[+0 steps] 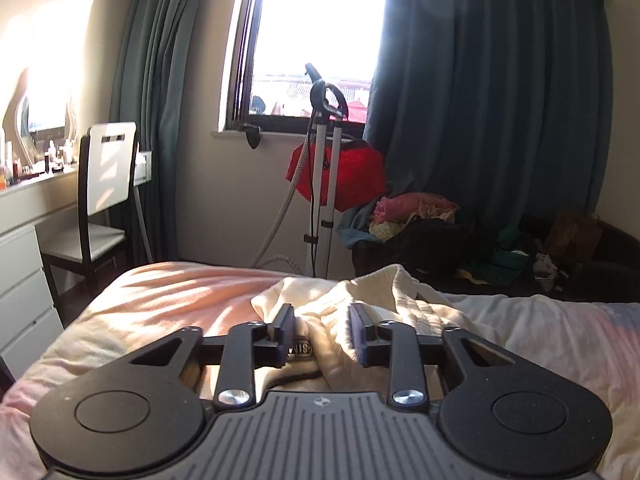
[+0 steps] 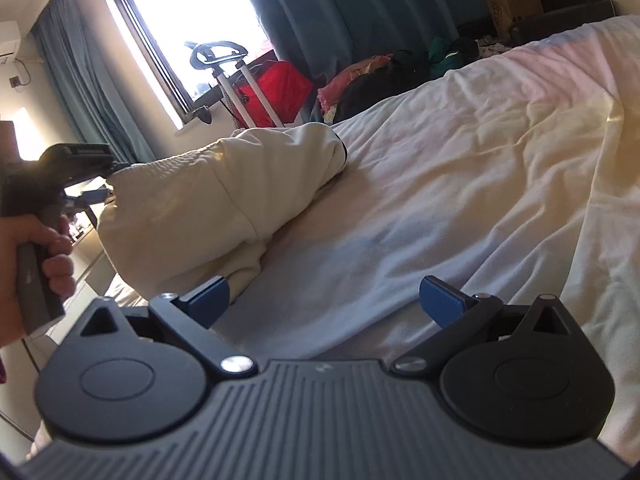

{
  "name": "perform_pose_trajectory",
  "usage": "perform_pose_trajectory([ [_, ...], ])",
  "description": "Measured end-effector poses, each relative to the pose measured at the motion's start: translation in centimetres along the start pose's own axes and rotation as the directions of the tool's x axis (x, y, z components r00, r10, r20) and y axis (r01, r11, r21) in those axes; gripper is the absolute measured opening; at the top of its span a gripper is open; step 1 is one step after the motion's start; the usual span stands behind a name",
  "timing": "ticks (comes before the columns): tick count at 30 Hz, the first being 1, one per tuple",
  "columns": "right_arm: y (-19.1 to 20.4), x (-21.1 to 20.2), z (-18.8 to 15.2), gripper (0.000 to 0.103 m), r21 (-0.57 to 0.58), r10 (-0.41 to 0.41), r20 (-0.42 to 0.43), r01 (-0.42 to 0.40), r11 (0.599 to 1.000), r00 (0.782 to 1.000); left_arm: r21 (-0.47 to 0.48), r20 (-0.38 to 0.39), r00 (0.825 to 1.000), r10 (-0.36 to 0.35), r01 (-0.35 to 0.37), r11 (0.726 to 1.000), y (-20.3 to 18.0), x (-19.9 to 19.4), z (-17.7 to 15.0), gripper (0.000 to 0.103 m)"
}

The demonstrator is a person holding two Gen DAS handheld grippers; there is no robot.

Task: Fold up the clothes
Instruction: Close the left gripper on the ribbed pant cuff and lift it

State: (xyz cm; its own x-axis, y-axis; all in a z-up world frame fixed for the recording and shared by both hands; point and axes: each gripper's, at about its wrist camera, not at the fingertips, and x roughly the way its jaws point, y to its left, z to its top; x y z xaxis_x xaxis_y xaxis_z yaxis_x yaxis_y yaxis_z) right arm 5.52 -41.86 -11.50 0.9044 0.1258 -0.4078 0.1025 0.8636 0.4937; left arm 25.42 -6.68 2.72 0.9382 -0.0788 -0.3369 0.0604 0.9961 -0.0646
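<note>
Bedding comes first: the wide bed, which is covered by a rumpled white and pale pink sheet, serves as the working surface. No folded pile is to be seen anywhere on it.

One task item is found on the bed, the cream quilted garment. It is heaped toward the left side of the sheet, near the bed's edge on the window side. It is bunched and rolled rather than spread flat. No clean crease or squared edge can be made out, so folding is judged to be at its very start. Spreading, smoothing and every fold are judged to be outstanding.

The left tongs are drawn narrow around a thick fold of the garment at what appears to be the neck opening. Cloth fills the space between the pads, so a grip on the garment is judged to be made. In the right wrist view, the garment's near corner is seen drawn up to the tip of this tool, which is carried in the person's hand.

The right tongs are spread wide and hold nothing. They are placed low over bare sheet, with one finger just beside the garment's lower edge. A second grip is therefore not yet taken.

A small dark label is visible between the left fingers; its lettering cannot be read.
</note>
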Motion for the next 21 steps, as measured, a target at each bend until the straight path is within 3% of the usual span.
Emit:
perform_pose_trajectory([
  [1,0.1,-0.2,0.0,0.103,0.0,-0.002,0.018,0.002,1.0,1.0,0.009,0.033,0.999,0.007,-0.007,1.0,0.1,-1.2,0.5,0.0],
  [3,0.6,-0.8,0.0,0.103,-0.027,-0.009,0.051,0.01,1.0,0.999,0.031,0.118,0.993,0.006,-0.01,0.999,0.4,-4.1,1.9,0.0],
  [5,1.3,-1.2,-0.1,0.103,-0.06,-0.017,0.075,0.022,0.998,0.997,0.074,0.15,0.988,-0.019,0.008,0.997,0.6,-6.7,2.8,0.0],
  [11,3.5,-2.8,-0.2,0.103,-0.115,-0.039,0.087,0.049,0.992,0.995,0.023,0.045,0.998,-0.035,0.034,0.999,2.0,-10.2,2.0,0.002],
  [13,3.8,-3.8,-0.1,0.103,-0.102,-0.039,0.08,0.048,0.994,0.996,-0.03,-0.01,1.0,-0.021,0.02,0.999,2.9,-10.1,1.0,0.01],
  [15,3.5,-5.1,0.2,0.103,-0.062,-0.037,0.075,0.042,0.997,0.996,-0.111,-0.064,0.998,-0.02,0.013,0.994,4.0,-9.1,0.7,0.042],
  [17,3.2,-6.2,0.5,0.103,-0.028,-0.041,0.072,0.043,0.999,0.997,-0.151,-0.079,0.997,-0.009,-0.003,0.988,4.8,-7.9,0.9,0.06],
  [21,2.8,-7.1,0.9,0.103,-0.02,-0.061,0.088,0.063,0.998,0.994,-0.251,-0.11,0.993,-0.049,0.02,0.968,5.8,-4.8,2.0,0.079],
])
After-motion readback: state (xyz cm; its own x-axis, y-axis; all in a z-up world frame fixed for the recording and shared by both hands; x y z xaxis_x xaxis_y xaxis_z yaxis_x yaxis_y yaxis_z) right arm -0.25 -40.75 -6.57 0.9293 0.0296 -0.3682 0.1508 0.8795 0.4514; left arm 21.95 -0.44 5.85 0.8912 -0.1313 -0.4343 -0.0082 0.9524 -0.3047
